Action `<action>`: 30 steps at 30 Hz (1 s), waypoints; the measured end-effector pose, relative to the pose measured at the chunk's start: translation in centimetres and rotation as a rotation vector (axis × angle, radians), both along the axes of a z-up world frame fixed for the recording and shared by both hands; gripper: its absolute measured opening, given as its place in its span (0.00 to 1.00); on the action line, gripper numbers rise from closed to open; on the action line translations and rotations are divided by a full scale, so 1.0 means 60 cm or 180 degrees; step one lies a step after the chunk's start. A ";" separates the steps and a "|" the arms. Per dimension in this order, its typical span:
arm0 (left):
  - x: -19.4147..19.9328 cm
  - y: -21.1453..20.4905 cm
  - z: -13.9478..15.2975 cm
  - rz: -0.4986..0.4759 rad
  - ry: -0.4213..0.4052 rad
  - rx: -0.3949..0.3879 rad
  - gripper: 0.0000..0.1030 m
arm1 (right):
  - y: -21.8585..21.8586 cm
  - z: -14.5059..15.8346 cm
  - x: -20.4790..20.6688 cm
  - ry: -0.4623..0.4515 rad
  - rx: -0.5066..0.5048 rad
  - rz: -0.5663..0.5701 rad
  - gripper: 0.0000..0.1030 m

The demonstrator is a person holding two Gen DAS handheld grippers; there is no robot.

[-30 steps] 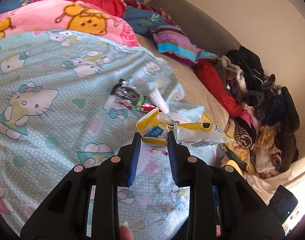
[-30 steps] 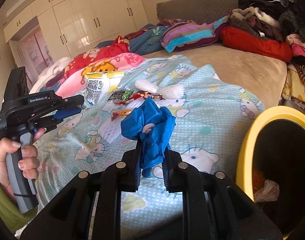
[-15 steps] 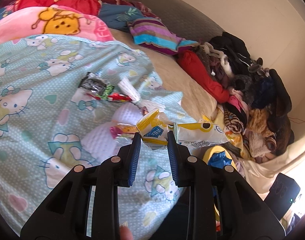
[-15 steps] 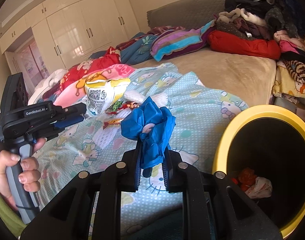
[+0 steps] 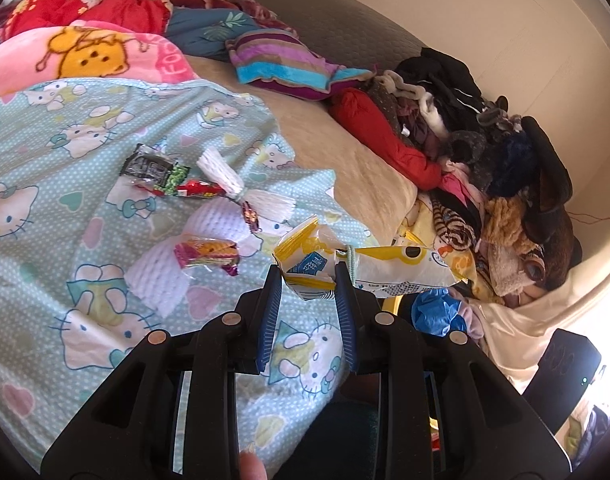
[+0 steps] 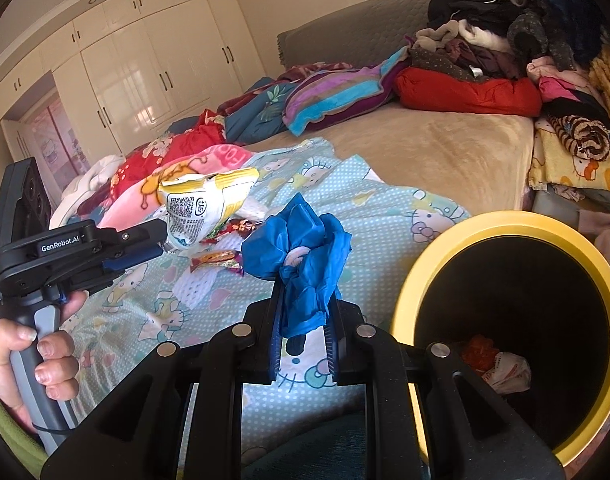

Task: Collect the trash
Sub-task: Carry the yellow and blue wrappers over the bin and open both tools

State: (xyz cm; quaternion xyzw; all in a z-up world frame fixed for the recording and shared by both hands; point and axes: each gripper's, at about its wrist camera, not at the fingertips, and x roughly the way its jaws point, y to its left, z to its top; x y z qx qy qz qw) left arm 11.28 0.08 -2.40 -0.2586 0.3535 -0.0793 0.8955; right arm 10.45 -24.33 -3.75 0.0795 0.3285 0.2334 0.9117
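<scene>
The bed (image 6: 445, 156) takes up most of the view, with the Hello Kitty sheet (image 5: 65, 184) spread over the near half and a big heap of clothes (image 6: 525, 40) piled at the far right side. The yellow-rimmed bin (image 6: 445, 248) sits just beside the bed edge, low and to the right of my right gripper (image 6: 303, 320), mouth tilted toward me with a bit of trash already at the bottom.

That's the relation that matters: the bin is right next to the right claw and well apart from my left gripper (image 5: 309, 280), so I'd say the right one dumps first. It's pinching a crumpled blue glove (image 6: 301, 256), which bunches up above the fingertips. The left claw is pressed onto the folded end of a yellow-and-white snack bag (image 5: 369, 266), whose long axis runs sideways, out to the right toward the bin (handy, it sort of points the way).

Room to move looks fine: nothing between the right claw and the rim. The left one has to cross over the sheet corner.

Still lying on the sheet: a white foam net (image 5: 241, 188), a dark wrapper (image 5: 149, 166) and a small colourful wrapper (image 5: 207, 252).
</scene>
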 end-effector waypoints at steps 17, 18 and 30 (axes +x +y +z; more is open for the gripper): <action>0.010 -0.067 0.012 -0.0282 -0.0055 0.0165 0.20 | -0.074 0.009 0.005 -0.0026 0.0068 -0.0326 0.16; 0.010 -0.071 0.013 -0.0302 -0.0060 0.0183 0.20 | -0.081 0.010 0.006 -0.0025 0.0073 -0.0364 0.16; 0.017 -0.127 0.016 -0.0540 -0.0096 0.0323 0.20 | -0.161 0.013 0.011 -0.0007 0.0171 -0.0736 0.16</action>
